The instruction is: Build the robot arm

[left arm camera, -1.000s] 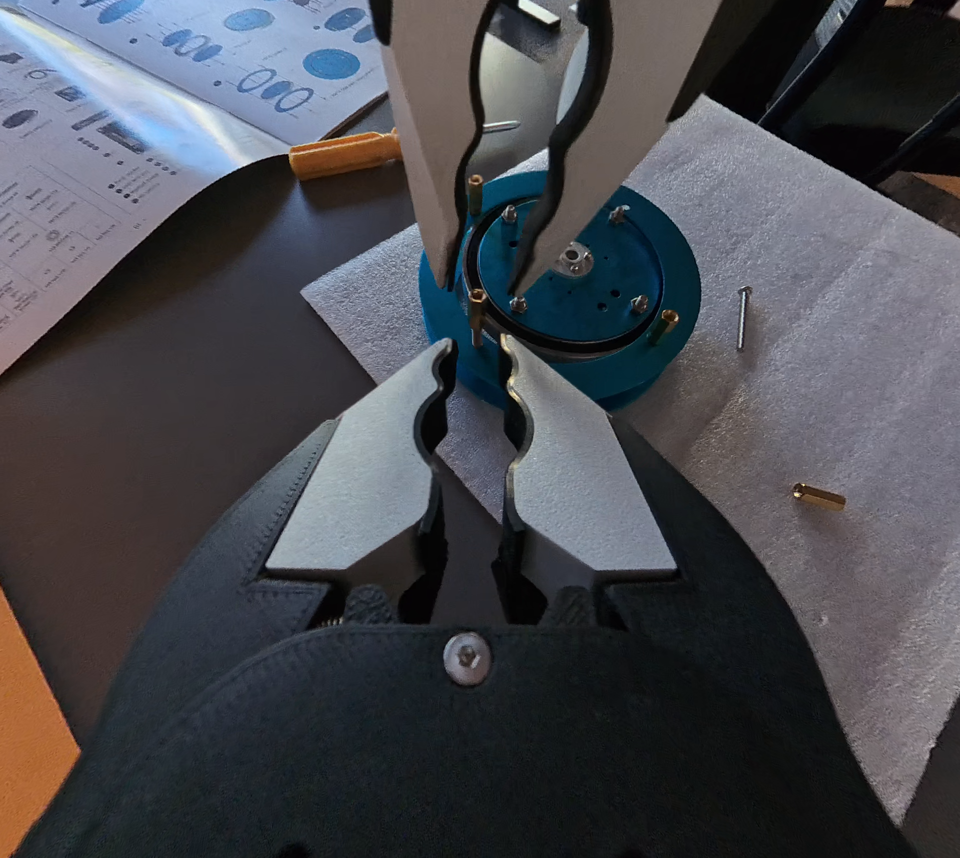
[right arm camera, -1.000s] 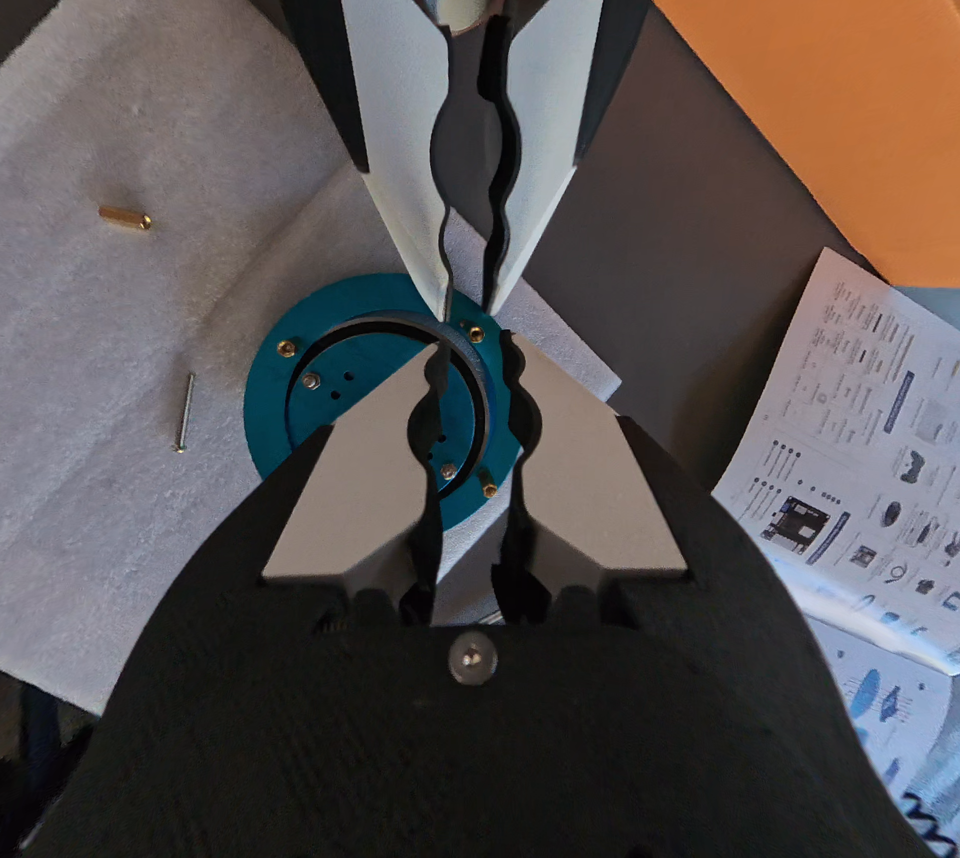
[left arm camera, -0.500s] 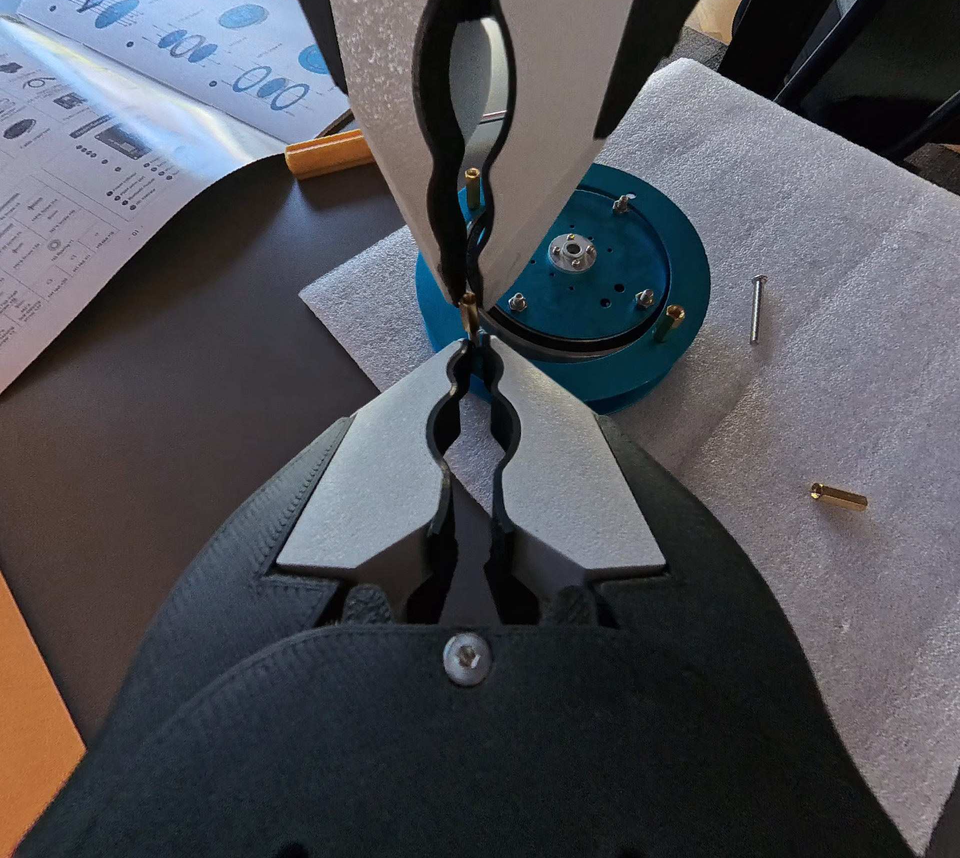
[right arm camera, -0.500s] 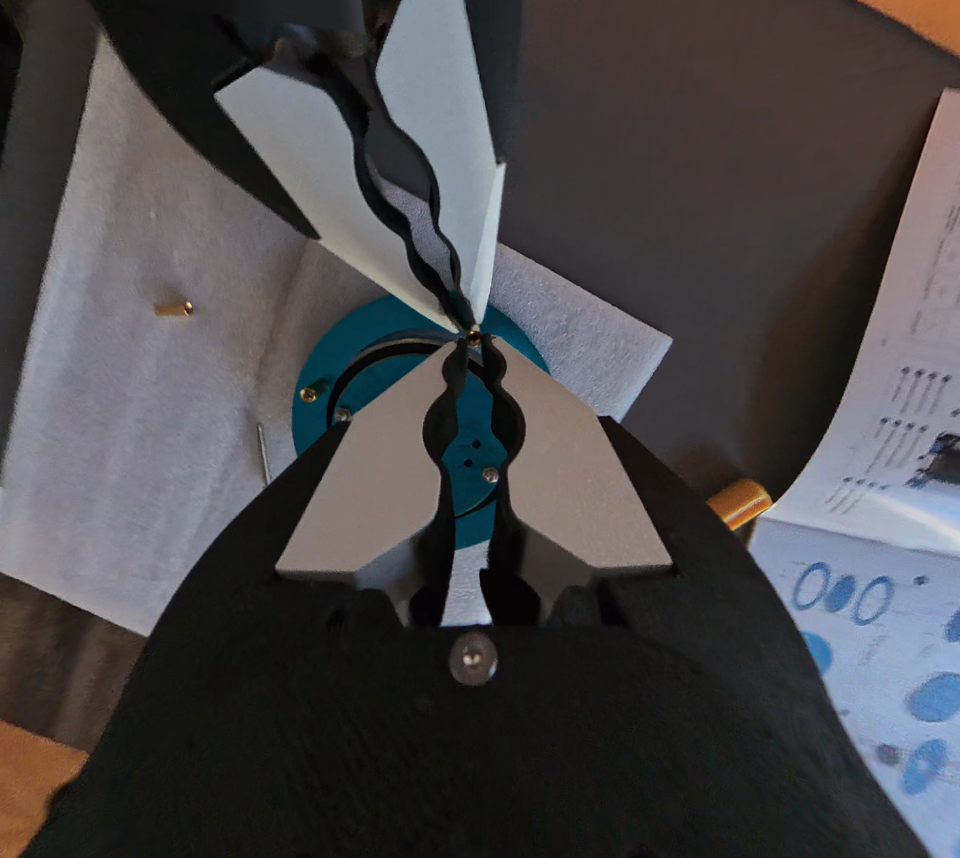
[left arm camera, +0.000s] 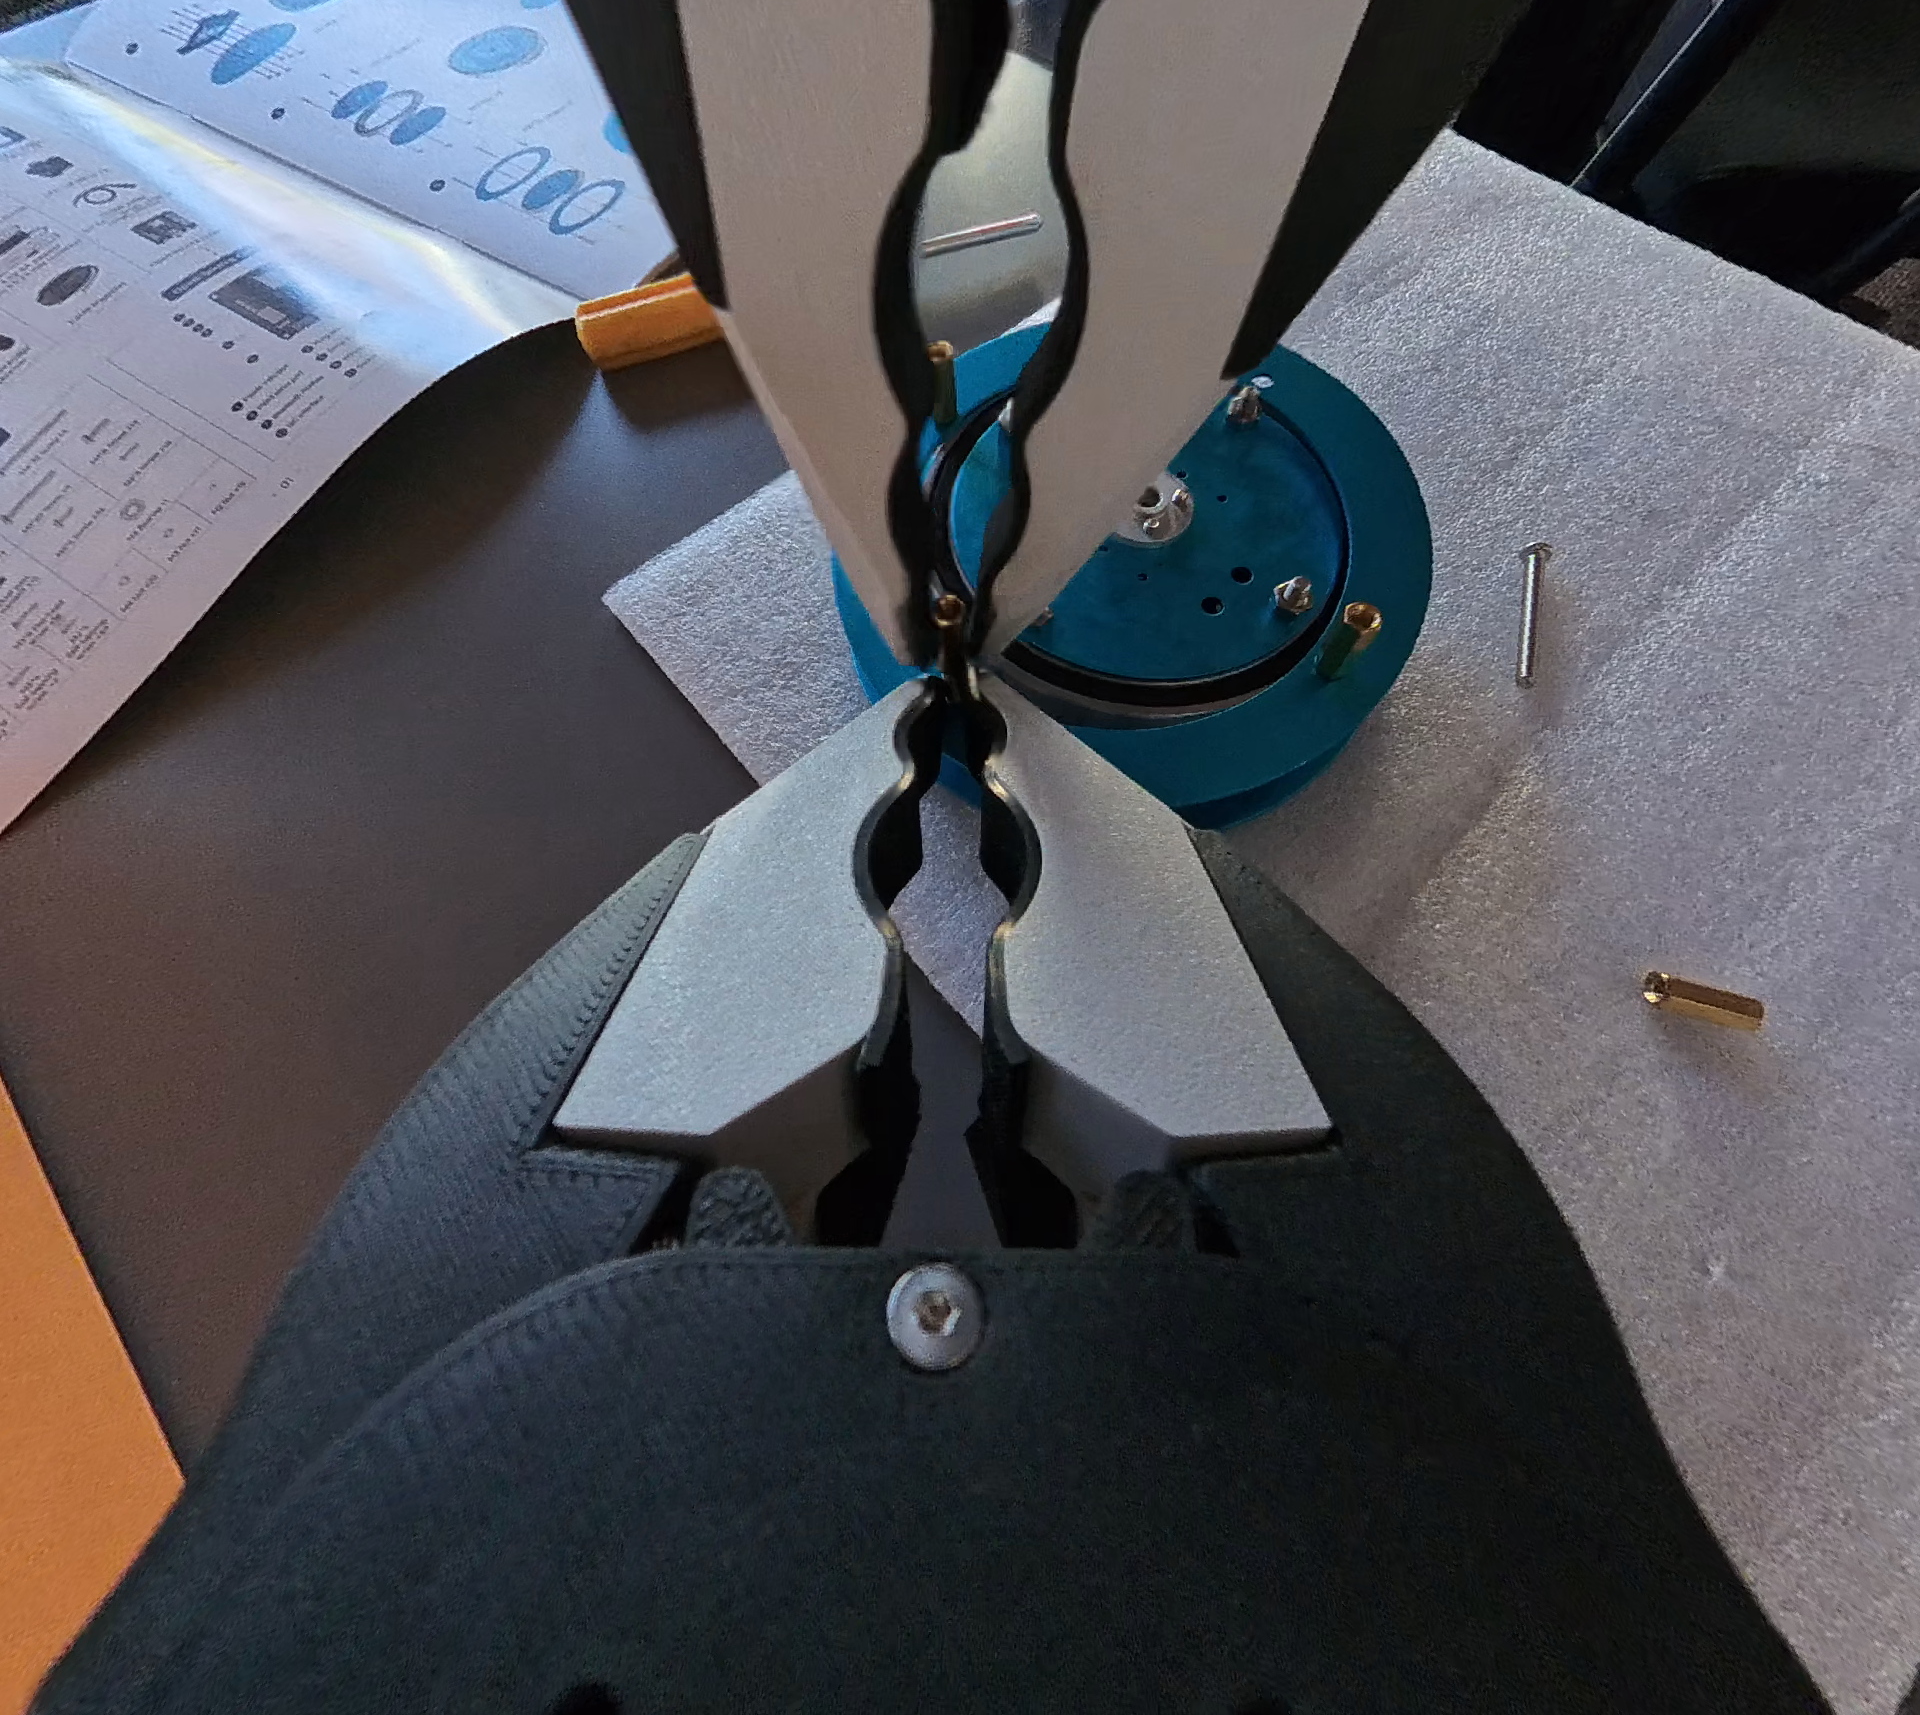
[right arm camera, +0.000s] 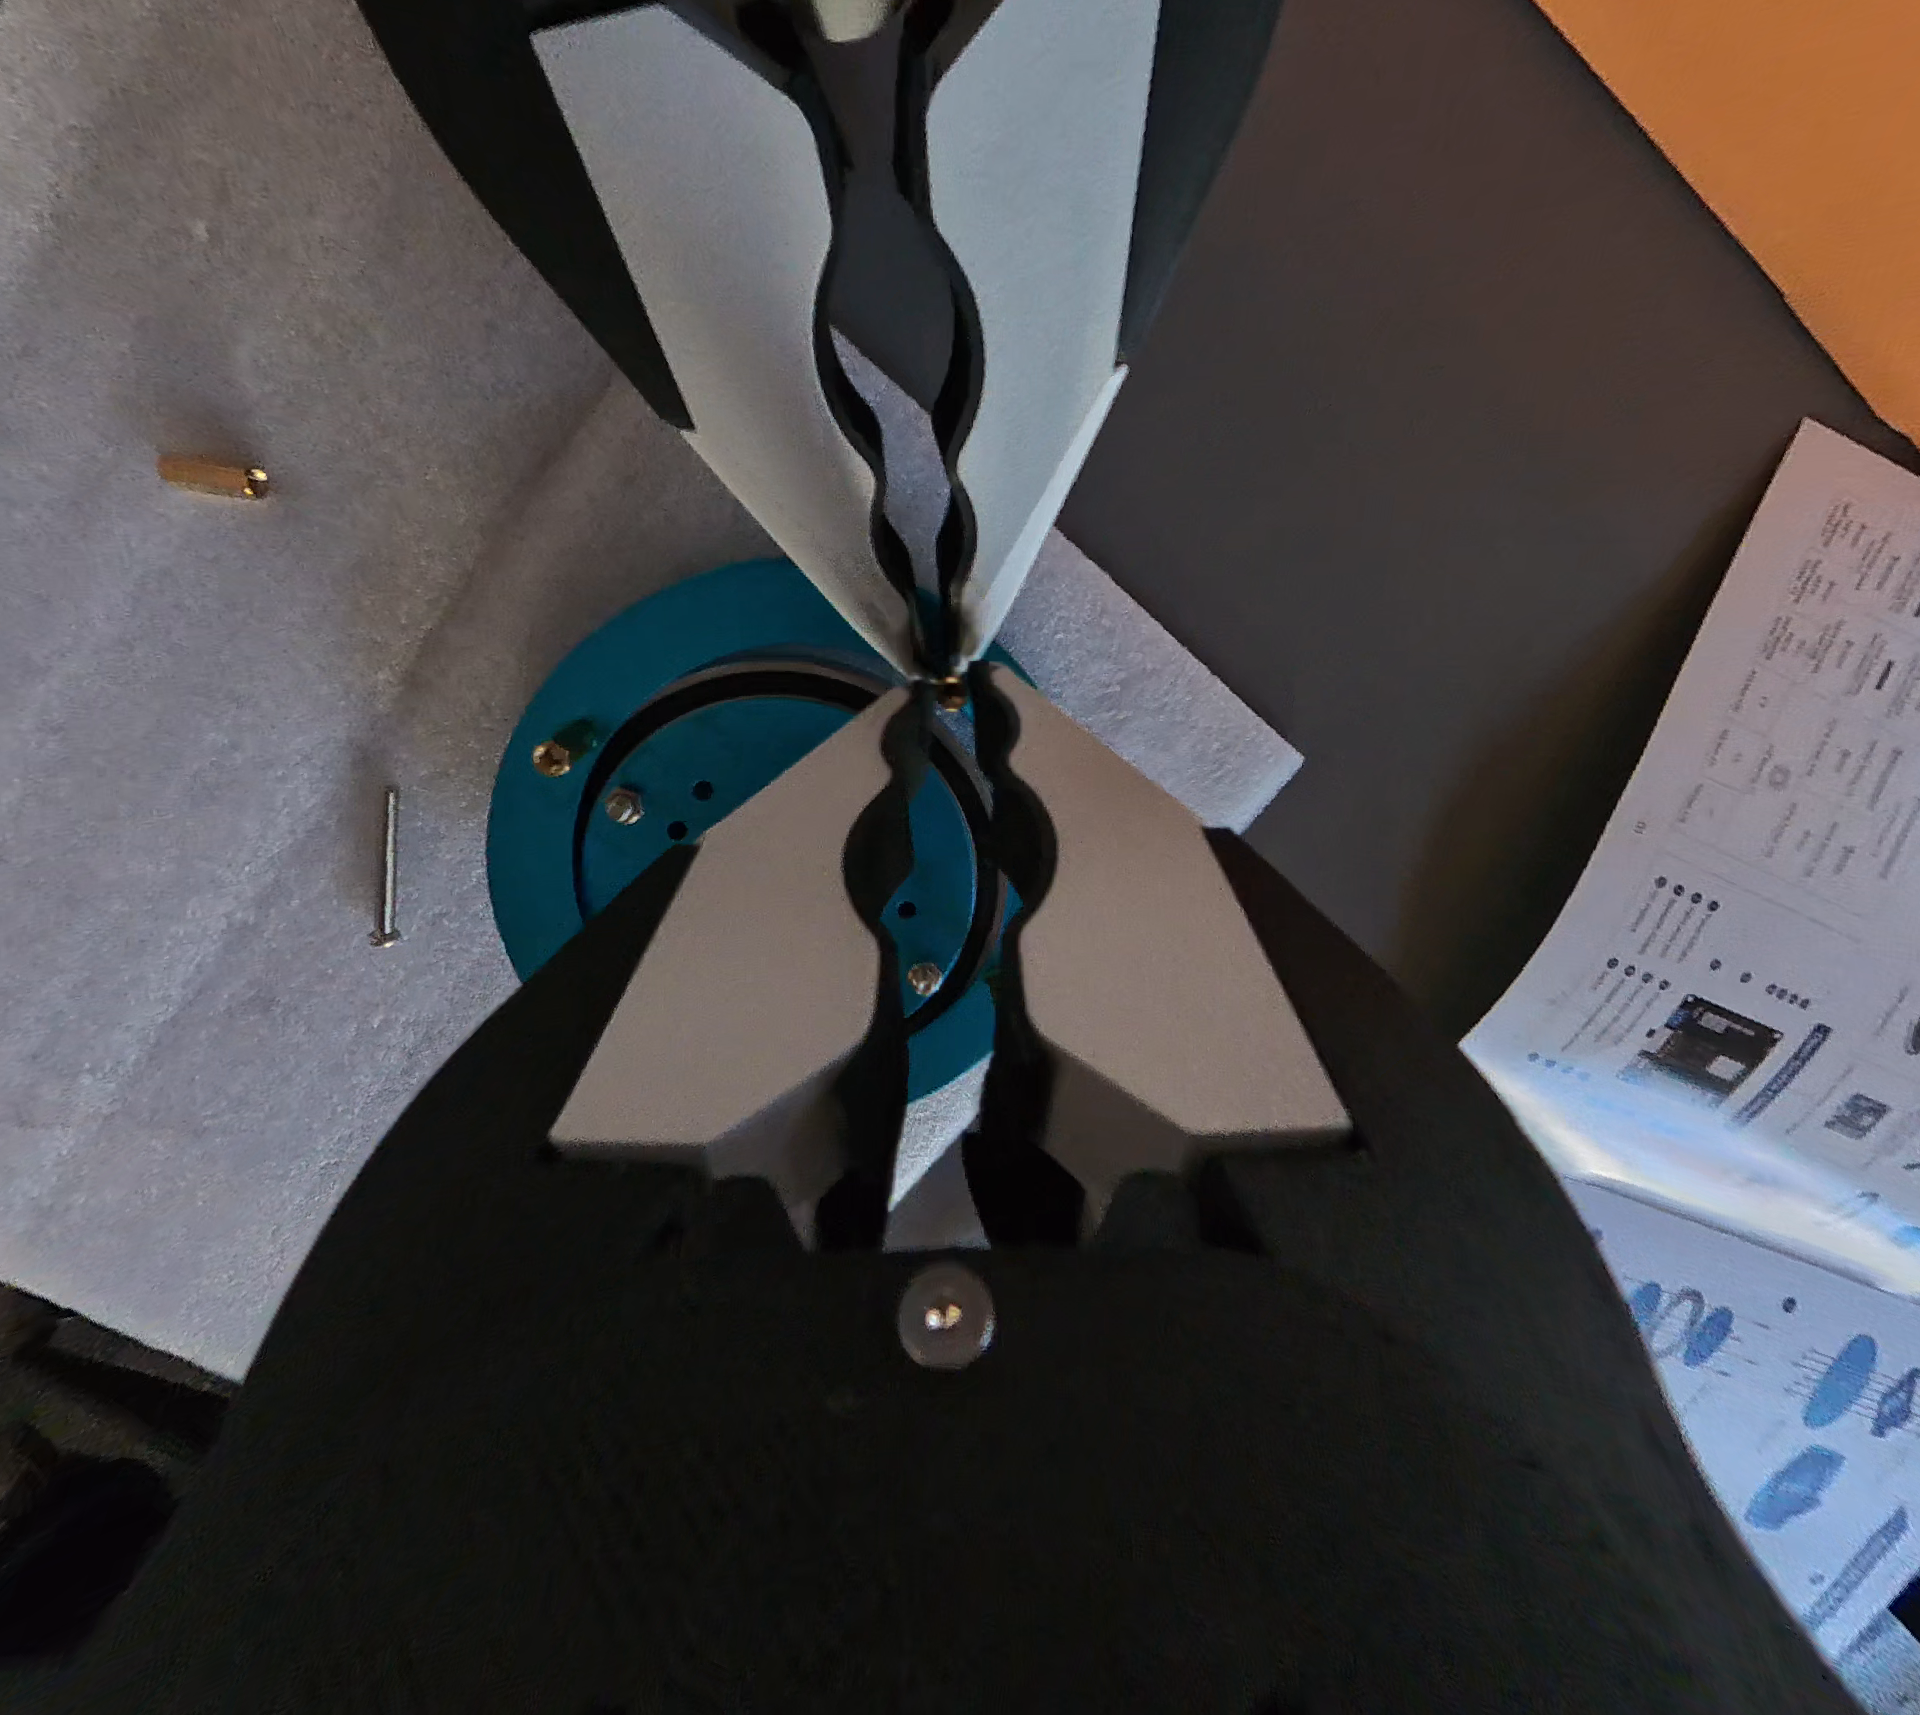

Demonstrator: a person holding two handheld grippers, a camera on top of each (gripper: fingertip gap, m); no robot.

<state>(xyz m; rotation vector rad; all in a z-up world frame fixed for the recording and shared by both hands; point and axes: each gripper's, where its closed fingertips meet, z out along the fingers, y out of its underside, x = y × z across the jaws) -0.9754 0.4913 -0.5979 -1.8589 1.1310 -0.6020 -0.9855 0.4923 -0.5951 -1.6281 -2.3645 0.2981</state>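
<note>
Pinching one upright brass standoff (left arm camera: 948,626) from opposite sides: my left gripper (left arm camera: 951,697) low, my right gripper (right arm camera: 940,697) near its top, both closed on it. Standoff axis vertical, at the blue disc's (left arm camera: 1382,543) rim nearest the foam sheet's (left arm camera: 1621,460) corner.

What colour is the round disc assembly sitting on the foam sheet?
Blue, nearer teal, disc; the left wrist view shows it best.

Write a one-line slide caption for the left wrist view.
Both grippers, left and right, pinch one upright brass standoff on a blue disc resting on white foam.
</note>
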